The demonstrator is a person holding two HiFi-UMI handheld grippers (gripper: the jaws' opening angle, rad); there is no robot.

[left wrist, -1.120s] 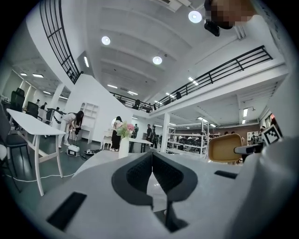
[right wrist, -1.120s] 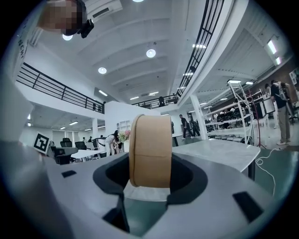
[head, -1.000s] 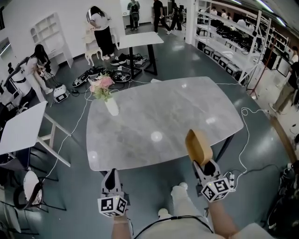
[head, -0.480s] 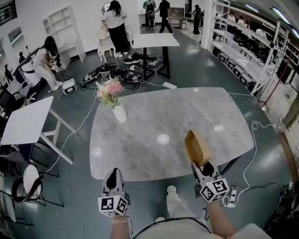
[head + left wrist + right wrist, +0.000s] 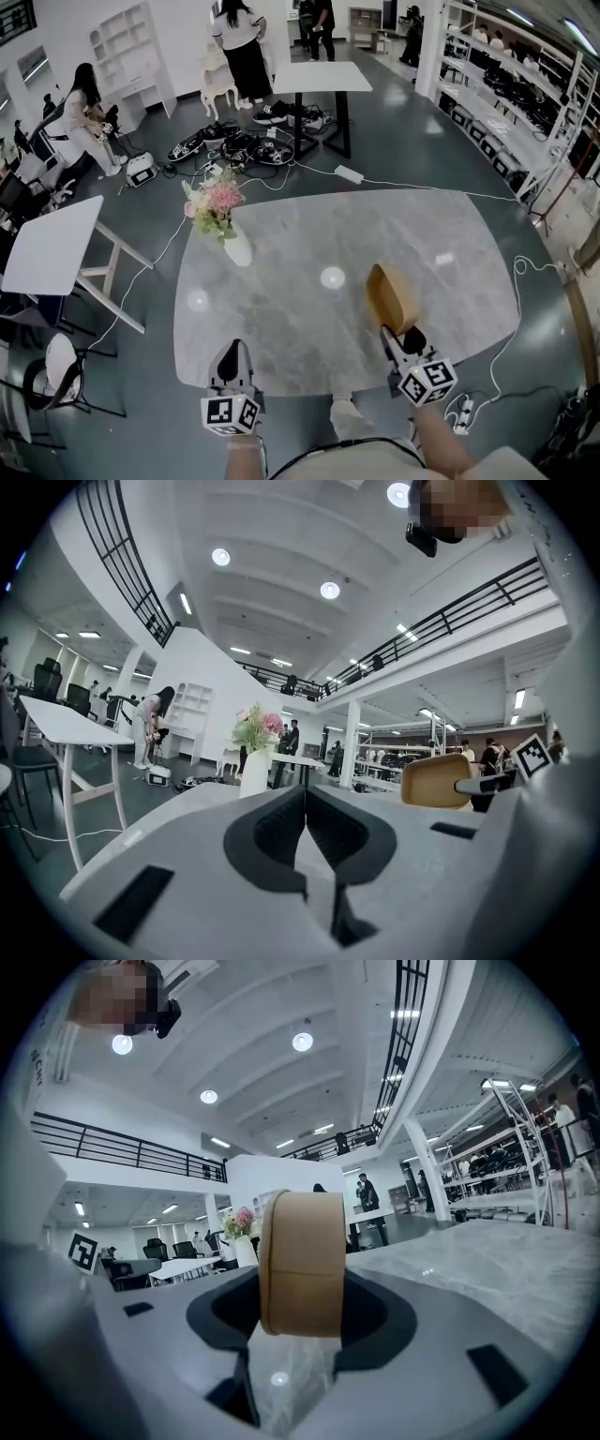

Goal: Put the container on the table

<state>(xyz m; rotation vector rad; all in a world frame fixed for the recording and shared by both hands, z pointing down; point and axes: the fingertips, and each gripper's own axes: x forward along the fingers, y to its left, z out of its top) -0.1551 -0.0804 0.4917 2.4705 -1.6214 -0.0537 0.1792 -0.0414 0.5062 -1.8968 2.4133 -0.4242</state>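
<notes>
No legible txt — none anywhere

Grey hand-held grippers (image 5: pixel 230 348) (image 5: pixel 397 332), black-and-white marker cubes (image 5: pixel 231 413)

Grey veined stone-look table top (image 5: pixel 281 309): polished and glossy. Ceiling lamps showed as bright spots near its middle and toward its near left edge.

Tan round-edged container (image 5: pixel 300 1260): looked like wood or pressed fibre. Smooth, matt, with a faint seam across the wall.

Right gripper (image 5: pixel 302 1288) and left gripper (image 5: pixel 303 794): pale grey matt plastic shells, with black matt rubbery pads (image 5: pixel 272 832).

Marker cube (image 5: pixel 428 380): flat printed black-and-white faces.

White vase (image 5: pixel 237 249) by the table's far left corner: smooth, slight sheen.

Dark grey floor (image 5: pixel 412 159): smooth, glossy, threw back light.
</notes>
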